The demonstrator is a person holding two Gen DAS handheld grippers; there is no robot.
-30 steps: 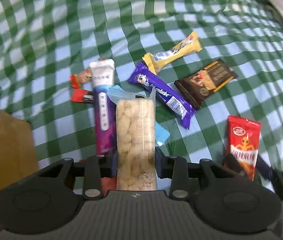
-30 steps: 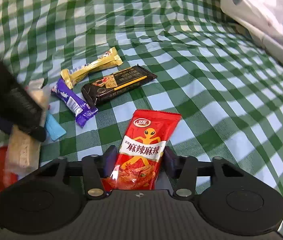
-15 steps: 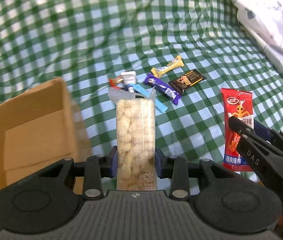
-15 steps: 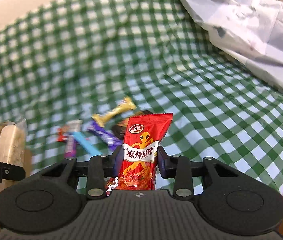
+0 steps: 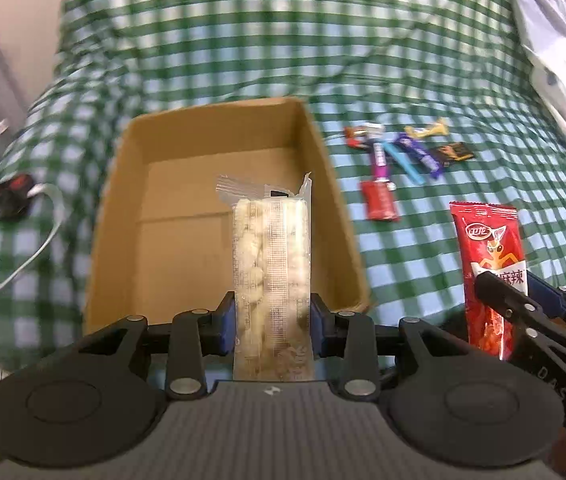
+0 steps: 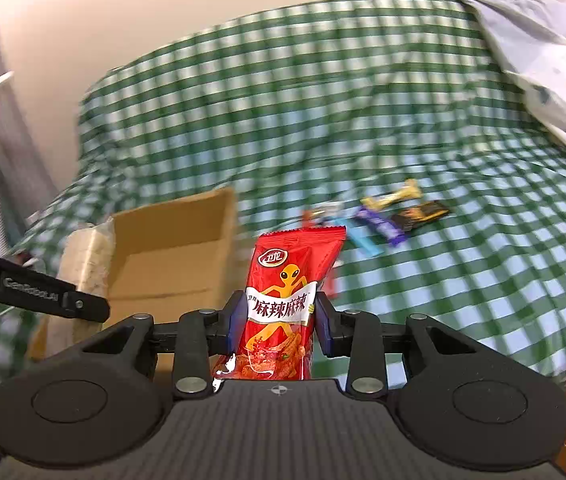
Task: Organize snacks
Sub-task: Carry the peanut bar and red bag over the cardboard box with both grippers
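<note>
Cardboard box (image 5: 219, 184) open; both jaws clamp snack packets above checked cloth (image 5: 423, 60).

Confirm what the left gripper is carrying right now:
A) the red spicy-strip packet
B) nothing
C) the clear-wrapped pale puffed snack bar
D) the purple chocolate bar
C: in the left wrist view the left gripper is clamped on the clear-wrapped pale puffed snack bar, in front of the open brown cardboard box; the red spicy-strip packet sits in the right gripper.
</note>
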